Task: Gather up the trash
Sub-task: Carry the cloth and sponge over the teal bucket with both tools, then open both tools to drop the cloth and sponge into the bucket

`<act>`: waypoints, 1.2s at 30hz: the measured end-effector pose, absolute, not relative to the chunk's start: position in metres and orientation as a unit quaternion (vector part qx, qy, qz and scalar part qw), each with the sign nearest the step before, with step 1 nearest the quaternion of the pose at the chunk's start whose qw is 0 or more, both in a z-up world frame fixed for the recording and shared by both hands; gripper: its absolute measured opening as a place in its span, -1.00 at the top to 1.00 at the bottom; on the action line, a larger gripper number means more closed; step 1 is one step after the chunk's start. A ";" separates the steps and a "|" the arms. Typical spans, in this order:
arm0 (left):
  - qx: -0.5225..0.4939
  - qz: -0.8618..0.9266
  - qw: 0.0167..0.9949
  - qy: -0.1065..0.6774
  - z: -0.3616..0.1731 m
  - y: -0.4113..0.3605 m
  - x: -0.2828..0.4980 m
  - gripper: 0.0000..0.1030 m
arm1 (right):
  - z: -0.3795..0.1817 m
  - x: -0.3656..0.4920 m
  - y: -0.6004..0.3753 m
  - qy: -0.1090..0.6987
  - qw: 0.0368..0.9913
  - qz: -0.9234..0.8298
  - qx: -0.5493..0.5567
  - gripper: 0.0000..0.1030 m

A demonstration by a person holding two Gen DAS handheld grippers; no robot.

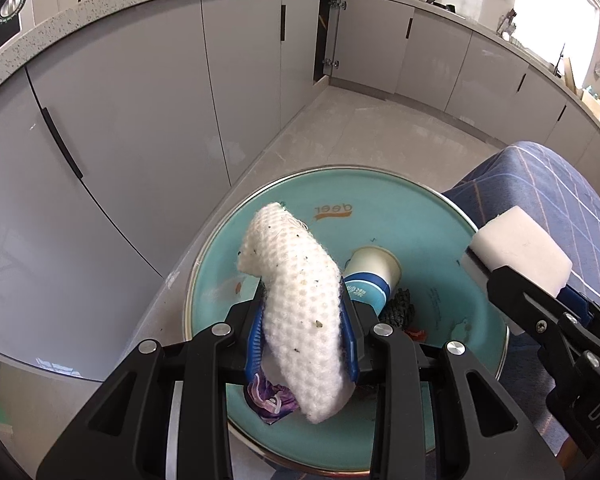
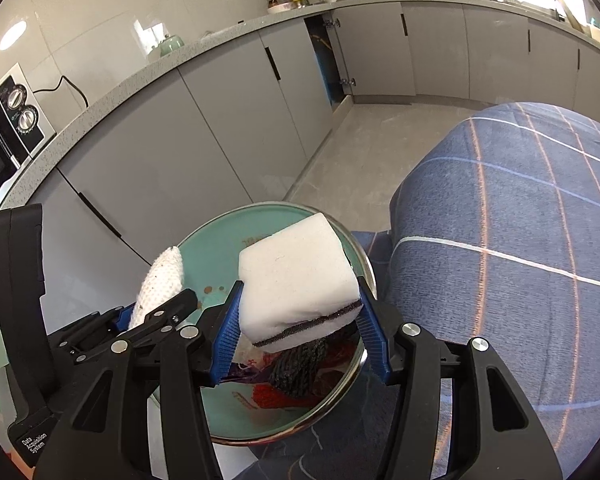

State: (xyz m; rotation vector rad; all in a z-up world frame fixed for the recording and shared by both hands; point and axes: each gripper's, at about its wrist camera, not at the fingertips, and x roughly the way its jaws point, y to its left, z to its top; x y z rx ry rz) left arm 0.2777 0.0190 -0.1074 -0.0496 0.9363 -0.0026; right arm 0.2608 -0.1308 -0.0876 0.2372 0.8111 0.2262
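My left gripper (image 1: pixel 306 344) is clamped on a white, waffle-knit mesh cloth (image 1: pixel 300 304), soft, curved and flecked with dark specks, held above the teal bin (image 1: pixel 440 216), a round glossy tub with a metal rim. My right gripper (image 2: pixel 298 328) squeezes a smooth white foam sponge block (image 2: pixel 296 276) with a thin dark layer near its base, also over the bin. The left wrist view alone shows a paper cup (image 1: pixel 374 276) lying on its side and a crumpled purple wrapper (image 1: pixel 270 400) inside. The right wrist view shows a dark knitted scrap (image 2: pixel 300 368) and red debris (image 2: pixel 268 396) more clearly, beside a blue checked fabric (image 2: pixel 520 240).
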 end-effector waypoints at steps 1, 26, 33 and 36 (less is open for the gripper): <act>-0.025 -0.001 0.891 0.453 -0.110 0.019 0.279 0.40 | -0.089 0.262 -0.130 0.395 0.905 0.111 0.114 -0.04; -0.010 0.012 0.885 0.465 -0.126 0.017 0.281 -0.59 | -0.085 0.254 -0.157 0.383 0.905 0.101 0.159 -0.20; -0.004 0.023 0.883 0.468 -0.121 0.011 0.272 -0.85 | -0.077 0.233 -0.172 0.369 0.913 0.069 0.161 -0.31; 0.000 0.026 0.881 0.472 -0.120 0.009 0.268 -0.86 | -0.076 0.227 -0.173 0.369 0.913 0.063 0.160 -0.31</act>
